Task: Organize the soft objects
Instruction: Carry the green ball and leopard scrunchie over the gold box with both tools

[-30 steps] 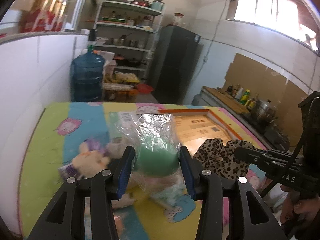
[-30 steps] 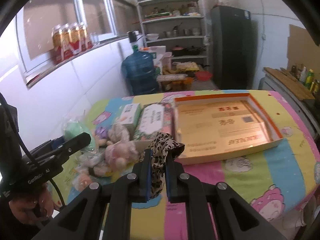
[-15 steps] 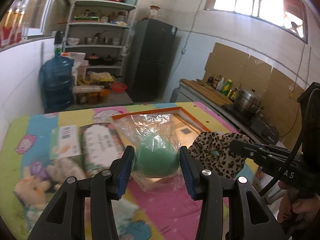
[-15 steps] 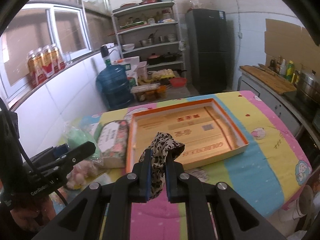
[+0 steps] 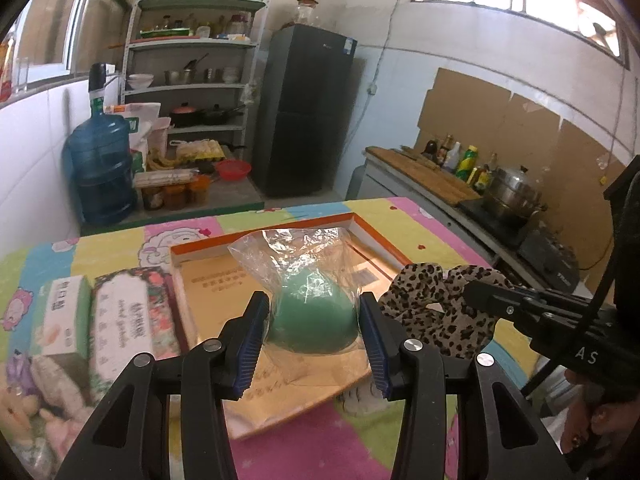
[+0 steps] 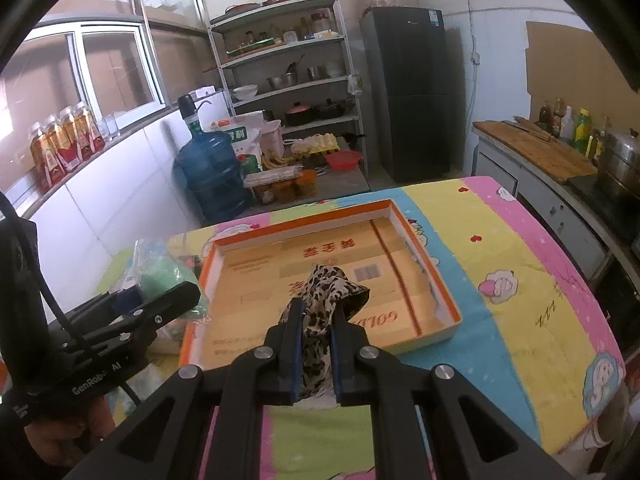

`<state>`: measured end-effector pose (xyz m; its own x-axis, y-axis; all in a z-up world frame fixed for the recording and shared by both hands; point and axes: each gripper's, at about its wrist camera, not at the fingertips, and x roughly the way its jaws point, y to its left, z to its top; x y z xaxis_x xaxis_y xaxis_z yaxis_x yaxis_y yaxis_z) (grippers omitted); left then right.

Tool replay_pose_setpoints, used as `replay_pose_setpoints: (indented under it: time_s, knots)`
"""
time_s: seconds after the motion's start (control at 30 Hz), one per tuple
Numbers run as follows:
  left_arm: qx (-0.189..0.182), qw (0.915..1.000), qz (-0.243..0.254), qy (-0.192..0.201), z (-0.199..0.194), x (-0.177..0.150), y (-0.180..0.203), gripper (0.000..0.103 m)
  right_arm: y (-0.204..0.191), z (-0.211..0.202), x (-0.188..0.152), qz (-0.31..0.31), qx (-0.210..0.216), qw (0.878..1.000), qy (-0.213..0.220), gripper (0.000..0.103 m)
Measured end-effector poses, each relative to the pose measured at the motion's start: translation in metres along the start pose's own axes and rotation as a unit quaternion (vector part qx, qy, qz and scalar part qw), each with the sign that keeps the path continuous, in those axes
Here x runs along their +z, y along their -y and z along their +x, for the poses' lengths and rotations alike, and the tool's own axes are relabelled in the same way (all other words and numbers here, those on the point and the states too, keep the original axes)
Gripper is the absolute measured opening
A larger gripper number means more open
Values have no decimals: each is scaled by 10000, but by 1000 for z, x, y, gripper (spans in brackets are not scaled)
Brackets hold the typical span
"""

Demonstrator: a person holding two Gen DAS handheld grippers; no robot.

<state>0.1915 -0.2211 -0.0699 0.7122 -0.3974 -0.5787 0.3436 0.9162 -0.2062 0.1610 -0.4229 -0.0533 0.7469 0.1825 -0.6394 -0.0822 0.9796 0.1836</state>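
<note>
- Green soft ball in a clear plastic bag point(image 5: 312, 312) sits pinched between the blue pads of the left gripper point(image 5: 313, 338), with the bag's loose top standing up ahead of the fingers.
- Leopard-print cloth point(image 6: 324, 300) is clamped between the nearly closed jaws of the right gripper point(image 6: 316, 340), bunching out past the fingertips.
- Beyond and below both grippers lies the orange-rimmed cardboard tray point(image 6: 436, 276) on the cartoon-print tablecloth point(image 6: 520, 260).
- From the left wrist view, the right gripper point(image 5: 472, 292) and its cloth point(image 5: 432, 304) hang just right of the bagged ball.
- Left of the left gripper lie a green tissue pack point(image 5: 66, 320), a floral tissue pack point(image 5: 132, 320) and plush toys point(image 5: 36, 400), near the tray's left edge.
</note>
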Motion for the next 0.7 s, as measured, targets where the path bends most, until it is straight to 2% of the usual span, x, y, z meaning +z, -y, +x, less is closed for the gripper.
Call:
replay_pose_setpoints:
  time_s: [0.27,0.7]
  knots:
    - [198,9996,-151,-141,47,8,15,47,31,35,19,-59,218,9997,-72,12]
    - [476,9973,-358,-425,101,12,15,47,57,86,32,-20,403,9990,-204,12]
